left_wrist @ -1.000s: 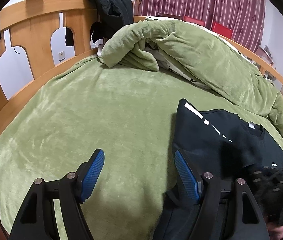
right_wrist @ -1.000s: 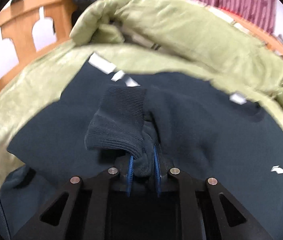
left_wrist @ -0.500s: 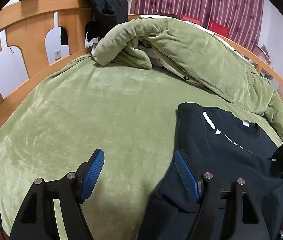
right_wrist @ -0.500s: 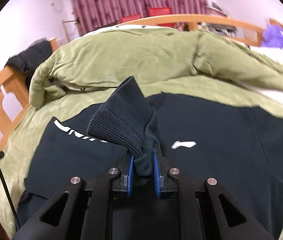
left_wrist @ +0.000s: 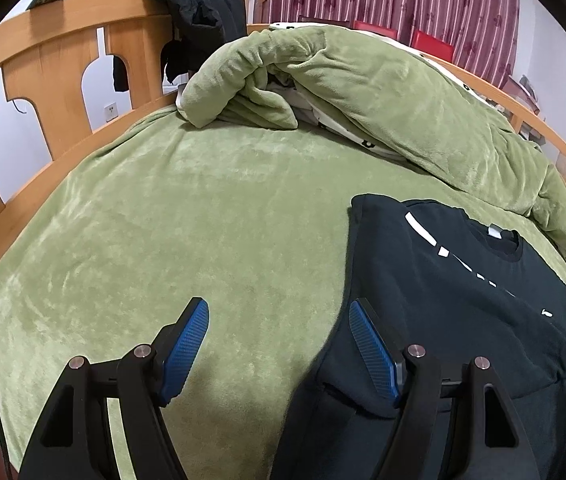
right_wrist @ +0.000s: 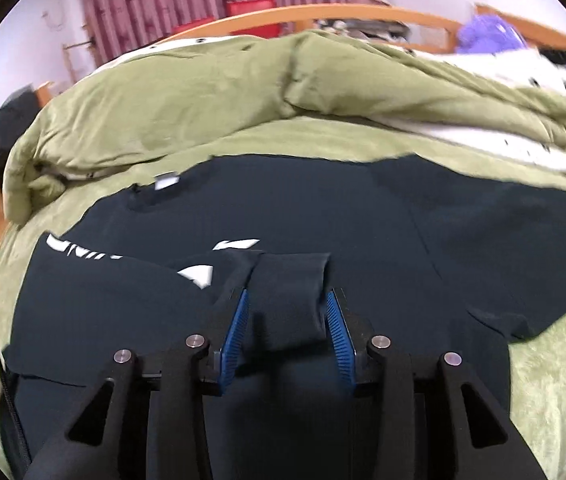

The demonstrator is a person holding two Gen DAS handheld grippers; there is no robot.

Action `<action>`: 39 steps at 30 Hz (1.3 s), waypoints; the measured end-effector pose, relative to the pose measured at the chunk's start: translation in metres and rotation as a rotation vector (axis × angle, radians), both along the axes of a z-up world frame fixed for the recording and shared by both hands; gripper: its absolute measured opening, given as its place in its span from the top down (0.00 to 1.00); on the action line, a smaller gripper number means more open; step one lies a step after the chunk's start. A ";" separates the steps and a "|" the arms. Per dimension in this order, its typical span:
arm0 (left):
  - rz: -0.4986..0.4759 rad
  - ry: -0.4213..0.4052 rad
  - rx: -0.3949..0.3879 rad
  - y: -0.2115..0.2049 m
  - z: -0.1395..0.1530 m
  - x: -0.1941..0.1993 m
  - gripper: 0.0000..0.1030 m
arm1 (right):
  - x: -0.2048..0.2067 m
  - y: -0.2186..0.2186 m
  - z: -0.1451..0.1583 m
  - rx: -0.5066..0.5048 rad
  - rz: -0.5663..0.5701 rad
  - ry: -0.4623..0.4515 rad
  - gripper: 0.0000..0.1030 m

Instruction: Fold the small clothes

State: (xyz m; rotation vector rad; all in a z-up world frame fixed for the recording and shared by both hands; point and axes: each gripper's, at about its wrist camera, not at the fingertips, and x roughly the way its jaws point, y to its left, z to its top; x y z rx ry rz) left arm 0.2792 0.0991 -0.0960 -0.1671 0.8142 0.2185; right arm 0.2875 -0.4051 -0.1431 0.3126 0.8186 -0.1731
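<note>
A black sweatshirt with white lettering lies flat on the green blanket, collar towards the heaped duvet. In the right wrist view one sleeve is folded across the sweatshirt, and its ribbed cuff lies between the fingers of my right gripper. Those jaws are opening, and the blue pads stand a little apart from the cuff on both sides. My left gripper hovers open over the blanket with nothing between its fingers. Its right finger is above the sweatshirt's left edge.
A bunched green duvet runs along the far side of the bed, close behind the sweatshirt. A wooden headboard with a black jacket draped over it stands at the left. Bare blanket lies left of the sweatshirt. A purple bundle sits far right.
My right gripper carried the sleeve cuff across the sweatshirt's chest, rolled level, and its jaws spread from a tight pinch, so the cuff now rests loose. The left gripper has stayed put.
</note>
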 end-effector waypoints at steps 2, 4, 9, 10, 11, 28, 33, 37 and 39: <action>-0.004 0.004 -0.007 -0.002 -0.001 0.001 0.31 | 0.000 -0.007 -0.002 0.041 -0.011 -0.002 0.46; -0.010 0.003 0.003 -0.005 -0.002 0.001 0.31 | 0.004 -0.007 -0.010 0.059 -0.009 0.014 0.34; -0.028 0.003 0.039 -0.012 -0.003 0.001 0.31 | 0.021 0.006 -0.046 0.038 0.019 0.107 0.34; -0.029 0.004 0.040 -0.012 -0.003 0.002 0.31 | 0.024 0.010 -0.053 0.013 0.026 0.123 0.36; -0.031 0.005 0.041 -0.012 -0.003 0.002 0.31 | 0.025 0.014 -0.057 -0.014 0.034 0.127 0.42; -0.034 0.004 0.039 -0.015 -0.005 0.002 0.31 | -0.007 0.007 0.006 0.005 0.069 -0.141 0.91; -0.035 0.010 0.029 -0.015 -0.007 0.001 0.31 | -0.013 0.011 0.024 -0.014 0.080 -0.175 0.91; -0.037 0.013 0.031 -0.015 -0.006 -0.001 0.31 | 0.001 0.009 -0.009 -0.060 0.044 -0.023 0.91; -0.038 0.010 0.028 -0.014 -0.005 0.000 0.31 | 0.006 0.005 -0.030 -0.066 0.019 0.049 0.91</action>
